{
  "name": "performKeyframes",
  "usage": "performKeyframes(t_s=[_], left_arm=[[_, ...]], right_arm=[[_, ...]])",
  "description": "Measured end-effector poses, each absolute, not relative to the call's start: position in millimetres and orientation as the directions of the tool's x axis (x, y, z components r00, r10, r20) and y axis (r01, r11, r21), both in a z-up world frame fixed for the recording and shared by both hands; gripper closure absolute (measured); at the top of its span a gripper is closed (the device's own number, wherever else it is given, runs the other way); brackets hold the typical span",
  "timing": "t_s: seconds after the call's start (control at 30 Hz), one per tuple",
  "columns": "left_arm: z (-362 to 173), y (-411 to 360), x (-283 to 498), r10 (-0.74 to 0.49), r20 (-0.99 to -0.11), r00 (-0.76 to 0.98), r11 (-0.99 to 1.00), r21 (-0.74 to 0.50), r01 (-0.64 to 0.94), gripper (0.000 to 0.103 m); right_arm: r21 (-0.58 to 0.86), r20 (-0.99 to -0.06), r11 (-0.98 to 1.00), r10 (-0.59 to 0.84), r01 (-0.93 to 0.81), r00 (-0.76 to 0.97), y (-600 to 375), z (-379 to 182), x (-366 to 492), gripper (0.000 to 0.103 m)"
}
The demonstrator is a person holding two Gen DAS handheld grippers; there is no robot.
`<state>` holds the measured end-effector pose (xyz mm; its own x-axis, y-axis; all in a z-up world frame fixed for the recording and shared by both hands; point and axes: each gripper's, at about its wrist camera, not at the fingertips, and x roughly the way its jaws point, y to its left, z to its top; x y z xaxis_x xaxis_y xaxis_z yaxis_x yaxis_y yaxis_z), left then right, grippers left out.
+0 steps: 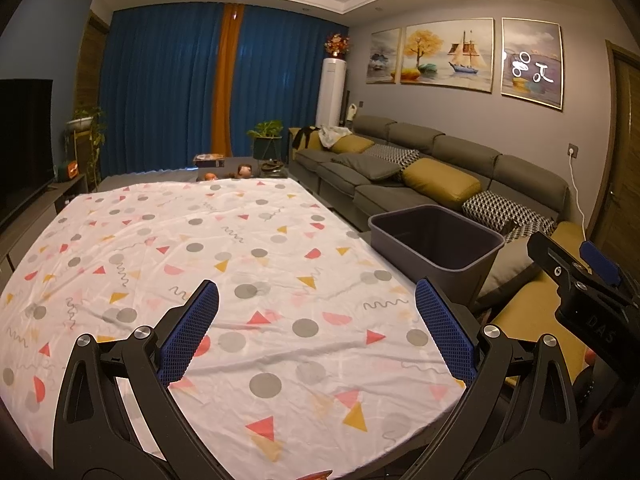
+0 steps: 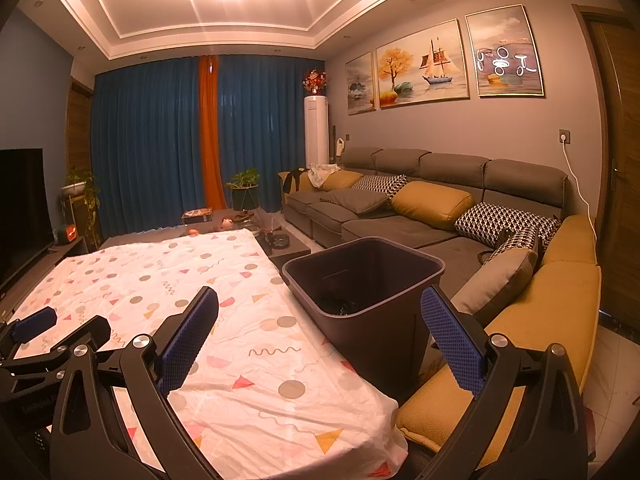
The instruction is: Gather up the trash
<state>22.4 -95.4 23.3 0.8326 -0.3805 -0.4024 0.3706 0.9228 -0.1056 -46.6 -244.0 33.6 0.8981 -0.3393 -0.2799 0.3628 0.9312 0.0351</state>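
A dark grey trash bin [image 1: 436, 240] stands at the right edge of the table, beside the sofa. In the right wrist view the bin [image 2: 360, 280] is close ahead and some dark trash lies at its bottom. The table is covered with a white patterned cloth [image 1: 240, 280], and no loose trash shows on it. My left gripper [image 1: 316, 336] is open and empty above the cloth's near part. My right gripper [image 2: 320, 344] is open and empty, near the bin's front wall. The right gripper also shows in the left wrist view [image 1: 580, 280], and the left gripper in the right wrist view [image 2: 44, 336].
A grey sofa [image 2: 420, 216] with yellow and patterned cushions runs along the right wall. A low coffee table [image 2: 276, 240] with small objects stands beyond the covered table. A TV [image 1: 24, 136] stands on a cabinet at left. Blue curtains hang at the back.
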Motion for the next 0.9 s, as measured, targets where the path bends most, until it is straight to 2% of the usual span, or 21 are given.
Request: performKeyframes(t_s=[0.33,0.53,0.9], left_arm=[[24.6,-95.6,22.7,-0.386,-0.407,0.828,0.92,-0.106,0.377,0.006],[25.3,-97.5,22.7,-0.394,-0.415,0.82,0.916,-0.103,0.388,0.019],[25.3,-96.9,24.0,-0.387,-0.415,0.823,0.919,-0.103,0.38,0.02]], right_arm=[[0.036,-0.281,0.931,-0.34,0.364,0.898,-244.8,33.0,-47.3,0.005],[0.036,-0.28,0.931,-0.34,0.364,0.898,-244.6,33.1,-47.5,0.005],[0.042,-0.28,0.933,-0.333,0.358,0.9,-244.6,34.9,-44.2,0.006]])
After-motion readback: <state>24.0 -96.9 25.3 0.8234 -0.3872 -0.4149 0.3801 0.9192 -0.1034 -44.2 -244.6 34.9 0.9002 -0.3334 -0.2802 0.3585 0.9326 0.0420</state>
